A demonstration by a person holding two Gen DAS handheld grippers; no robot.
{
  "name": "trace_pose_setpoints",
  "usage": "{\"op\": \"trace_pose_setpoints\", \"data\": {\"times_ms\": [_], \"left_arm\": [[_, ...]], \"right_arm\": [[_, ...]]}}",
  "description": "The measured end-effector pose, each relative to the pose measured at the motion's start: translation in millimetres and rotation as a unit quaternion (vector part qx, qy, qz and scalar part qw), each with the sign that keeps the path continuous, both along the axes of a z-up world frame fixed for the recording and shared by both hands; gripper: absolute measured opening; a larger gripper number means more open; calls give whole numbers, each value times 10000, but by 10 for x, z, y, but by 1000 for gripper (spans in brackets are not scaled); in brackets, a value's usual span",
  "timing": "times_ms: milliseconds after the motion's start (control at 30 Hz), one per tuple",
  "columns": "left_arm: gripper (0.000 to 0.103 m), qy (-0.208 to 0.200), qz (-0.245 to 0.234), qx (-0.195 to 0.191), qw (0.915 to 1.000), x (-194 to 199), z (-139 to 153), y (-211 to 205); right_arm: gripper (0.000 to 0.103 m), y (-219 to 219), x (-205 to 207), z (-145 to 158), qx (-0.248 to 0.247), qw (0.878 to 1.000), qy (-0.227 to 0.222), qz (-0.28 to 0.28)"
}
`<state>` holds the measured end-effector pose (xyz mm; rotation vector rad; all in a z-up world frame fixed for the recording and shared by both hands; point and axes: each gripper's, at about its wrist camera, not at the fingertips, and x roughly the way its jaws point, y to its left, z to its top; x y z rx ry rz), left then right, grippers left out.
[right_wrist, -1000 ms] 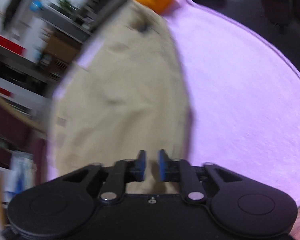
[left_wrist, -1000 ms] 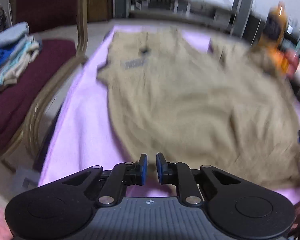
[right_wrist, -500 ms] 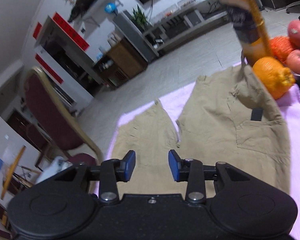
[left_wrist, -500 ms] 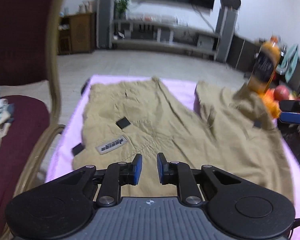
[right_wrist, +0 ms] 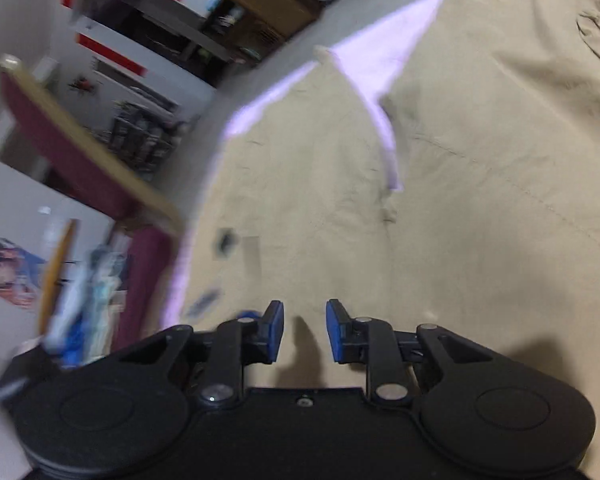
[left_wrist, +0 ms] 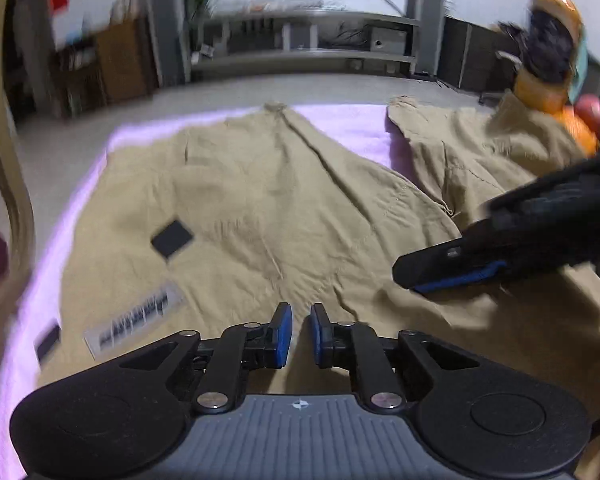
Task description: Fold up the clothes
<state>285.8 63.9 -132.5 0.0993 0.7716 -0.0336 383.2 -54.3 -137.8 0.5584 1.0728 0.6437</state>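
While the left gripper (left_wrist: 298, 312) hovers low over the waist end of the khaki cotton trousers (left_wrist: 280, 200), its blue-padded jaws are opening, a narrow gap between them and nothing in it. Just to its left on the fabric lie a pale rectangular label with dark print (left_wrist: 134, 318) and, a little farther, a black square patch (left_wrist: 172, 238).

To the right, the right gripper (left_wrist: 416, 276) reaches in from the side just above the cloth, near the crotch seam. In its own camera the right gripper (right_wrist: 304, 308) shows its jaws apart and drawing together, with only bare trouser fabric (right_wrist: 480, 240) below them and none of it pinched.

The trousers lie spread flat, wrinkled, on a lilac cloth cover (left_wrist: 352, 128), their 2 legs pointing away and splitting into a V that bares a wedge of lilac (right_wrist: 380, 52).

At the far right edge the right leg runs up against an orange bottle with a dark label (left_wrist: 548, 60), an orange fruit (left_wrist: 580, 132) and a red apple (left_wrist: 590, 106).

On the left stands a maroon-cushioned chair with a gilt wooden frame (right_wrist: 72, 152), beside a blurred pile of blue and white clothes (right_wrist: 80, 304).

Beyond the floor, a grey low shelf unit (left_wrist: 308, 48) lines the wall.
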Motion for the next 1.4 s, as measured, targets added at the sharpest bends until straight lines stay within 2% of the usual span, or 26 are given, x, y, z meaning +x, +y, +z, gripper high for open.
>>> {"op": "trace_pose_setpoints", "data": {"times_ms": [67, 133, 200, 233, 300, 433, 500, 600, 667, 700, 767, 800, 833, 900, 967, 1067, 1133, 1200, 1233, 1400], "left_arm": [[16, -20, 351, -12, 9994, 40, 40, 121], [14, -130, 974, -47, 9951, 98, 123, 353], [14, -339, 1428, -46, 9892, 124, 241, 586], [14, -407, 1542, -90, 9872, 147, 291, 689], [14, -456, 1585, -169, 9862, 255, 350, 852], [14, -304, 1411, -148, 9894, 476, 257, 918], [14, -112, 1351, 117, 9907, 575, 155, 885], [18, -71, 1522, 542, 9868, 593, 39, 876], [18, -30, 1756, 852, 9808, 606, 34, 902], [18, -3, 1877, 931, 9778, 612, 40, 925], [16, 26, 2012, 855, 9758, 598, 86, 959], [14, 9, 2028, 753, 9763, 589, 127, 964], [15, -39, 1993, 620, 9780, 569, 174, 949], [15, -227, 1722, 309, 9843, 503, 311, 822], [15, -402, 1290, -36, 9908, 440, 454, 621], [15, -566, 500, -688, 9948, 272, 703, 295], [15, -550, 70, -1009, 9934, 214, 778, 28], [15, -470, -276, -1191, 9914, 193, 803, -260], [15, -387, -371, -1133, 9921, 215, 757, -416], [14, 123, -951, -931, 9910, 363, 349, -1134]], "right_arm": [[0, -184, 45, -53, 20, 9985, -105, -539], [0, -399, 67, -26, 23, 9947, -121, -1025], [2, -450, 12, 89, -239, 9931, -308, -1107], [8, -469, -16, 147, -329, 9922, -398, -1137], [18, -389, -67, 271, -134, 9923, -586, -1080], [21, 72, -35, 448, -30, 9950, -856, -504], [21, 346, 76, 415, -55, 9969, -776, -113], [21, 686, 250, 214, -126, 9986, -446, 253], [1, 712, 314, 115, -393, 9978, -517, 128], [0, 600, 331, 123, -437, 9977, -479, -205], [4, 390, 326, 225, -619, 9935, -487, -821], [10, 263, 239, 357, -643, 9924, -582, -872], [19, 136, 152, 489, -667, 9912, -676, -923], [29, -151, -63, 779, -746, 9877, -840, -1084], [31, -473, -301, 1075, -816, 9833, -961, -1316], [45, -1165, -595, 1321, -420, 9730, -755, -2142], [55, -1579, -712, 1325, -124, 9629, -793, -2577], [57, -1872, -664, 1238, -292, 9501, -914, -2968], [56, -1951, -605, 1161, -455, 9456, -940, -3081], [45, -2184, -249, 659, -871, 9479, -453, -3031]]}}
